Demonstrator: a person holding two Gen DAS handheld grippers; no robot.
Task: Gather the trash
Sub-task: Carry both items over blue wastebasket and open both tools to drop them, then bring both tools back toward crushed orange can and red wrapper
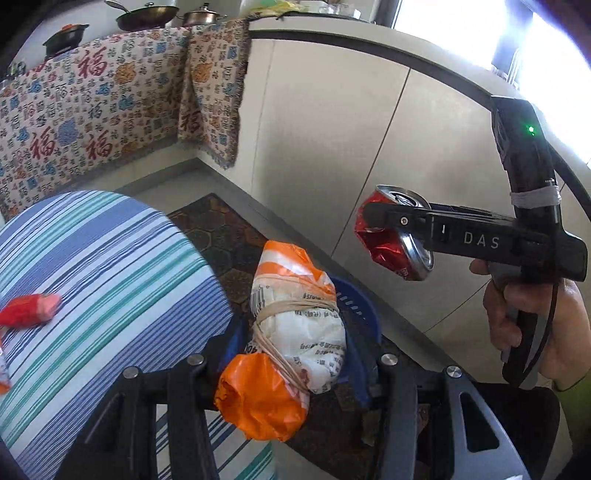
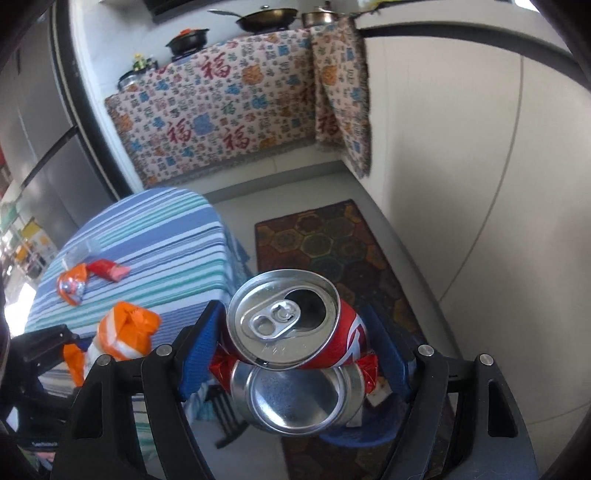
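My left gripper [image 1: 295, 354] is shut on an orange-and-white plastic bag bundle [image 1: 295, 332] tied with rubber bands, held above a blue basket [image 1: 360, 302] on the floor. It also shows in the right wrist view [image 2: 122, 332]. My right gripper [image 2: 295, 350] is shut on a crushed red soda can [image 2: 291, 350], held in the air to the right of the bundle; the can also shows in the left wrist view [image 1: 395, 236]. A red wrapper [image 1: 29, 310] lies on the striped table [image 1: 110, 258]. An orange wrapper [image 2: 72, 284] lies beside it.
A dark patterned rug [image 2: 343, 251] lies on the floor along the white cabinet fronts [image 1: 332, 147]. A patterned cloth [image 1: 92, 110] hangs over the far counter, with pots [image 1: 147, 14] on top. The blue basket's rim [image 2: 369, 439] shows below the can.
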